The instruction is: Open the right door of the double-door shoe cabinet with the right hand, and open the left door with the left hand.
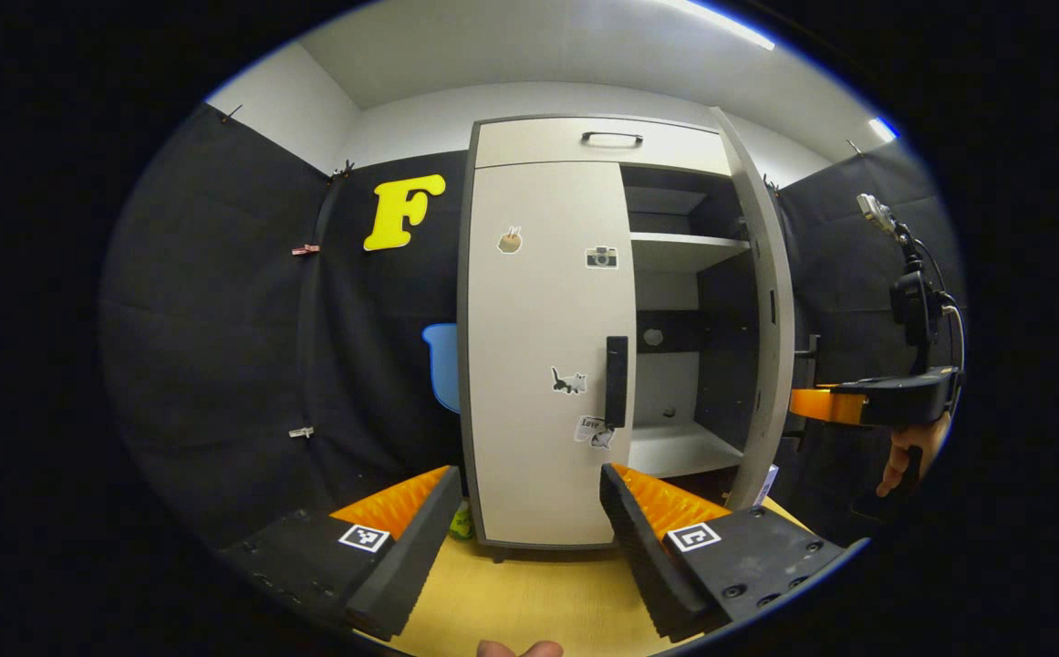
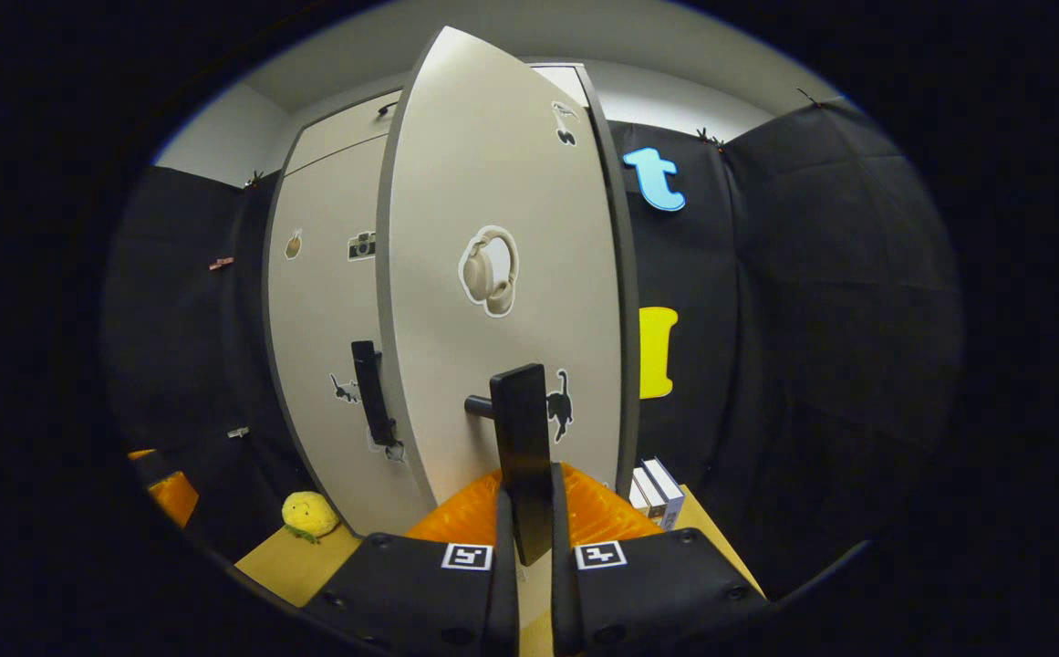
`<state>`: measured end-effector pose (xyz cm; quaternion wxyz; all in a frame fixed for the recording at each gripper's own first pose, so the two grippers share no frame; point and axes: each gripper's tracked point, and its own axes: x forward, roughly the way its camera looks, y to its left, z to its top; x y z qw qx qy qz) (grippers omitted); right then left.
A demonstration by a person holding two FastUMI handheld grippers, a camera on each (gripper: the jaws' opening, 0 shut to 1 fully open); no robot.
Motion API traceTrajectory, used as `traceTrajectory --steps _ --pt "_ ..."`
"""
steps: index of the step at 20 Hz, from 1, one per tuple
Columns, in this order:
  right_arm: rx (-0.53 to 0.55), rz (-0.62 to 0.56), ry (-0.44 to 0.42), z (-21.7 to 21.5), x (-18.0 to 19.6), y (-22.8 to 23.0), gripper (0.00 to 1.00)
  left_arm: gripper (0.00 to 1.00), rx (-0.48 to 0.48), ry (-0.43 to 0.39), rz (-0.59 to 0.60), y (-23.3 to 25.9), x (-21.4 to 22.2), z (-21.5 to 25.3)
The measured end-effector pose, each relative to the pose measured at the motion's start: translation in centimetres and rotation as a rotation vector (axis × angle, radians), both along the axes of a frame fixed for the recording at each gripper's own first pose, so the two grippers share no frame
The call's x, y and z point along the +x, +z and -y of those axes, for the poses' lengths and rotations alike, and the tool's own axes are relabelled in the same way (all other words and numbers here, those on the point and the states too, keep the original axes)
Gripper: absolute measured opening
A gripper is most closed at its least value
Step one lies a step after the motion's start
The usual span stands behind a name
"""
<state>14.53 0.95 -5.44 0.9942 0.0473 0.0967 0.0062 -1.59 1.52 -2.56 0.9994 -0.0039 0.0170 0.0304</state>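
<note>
Right tool (image 2: 525, 538) clamps right door's handle (image 2: 522, 438); left tool (image 1: 529, 538) gapes before the one closed door (image 1: 543, 356).

Left tongs (image 1: 520, 520) gape wide apart; right tongs (image 2: 529, 538) are clamped together, level.

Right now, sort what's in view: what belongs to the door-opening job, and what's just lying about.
Job: right door, its handle pinched in the right tongs; left door, its handle; left tongs, open.

Lying about: yellow plush toy, small boxes, blue chair.
</note>
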Motion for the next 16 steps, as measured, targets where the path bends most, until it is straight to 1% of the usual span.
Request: traceTrajectory --steps 2,4,8,10,13,15,16 --pt "0.002 -0.005 -0.002 1.5 -0.6 0.0 0.18 0.95 -0.003 -0.024 -0.005 -0.2 0.3 1.6" --pt "-0.001 -0.012 0.016 2.4 -1.0 -0.1 0.18 0.95 0.003 -0.037 -0.009 -0.3 0.7 2.9" --pt "0.017 -0.016 0.032 4.2 -1.6 -0.3 0.17 0.95 0.002 -0.05 -0.001 0.2 1.4 5.6" --pt "-0.003 -0.026 0.02 5.7 -1.5 -0.9 0.17 0.95 -0.004 -0.056 -0.002 0.3 1.7 6.8" --pt "-0.023 -0.021 -0.009 8.0 -1.1 -0.7 0.17 0.95 0.008 -0.06 0.003 0.6 2.3 8.1" --pt "-0.042 -0.024 -0.041 10.1 -1.2 -0.6 0.12 0.95 0.012 -0.058 0.001 0.6 2.9 8.9" --pt "-0.03 -0.016 -0.033 10.7 -0.5 -0.3 0.07 0.95 0.012 -0.06 -0.001 0.7 3.2 9.4"
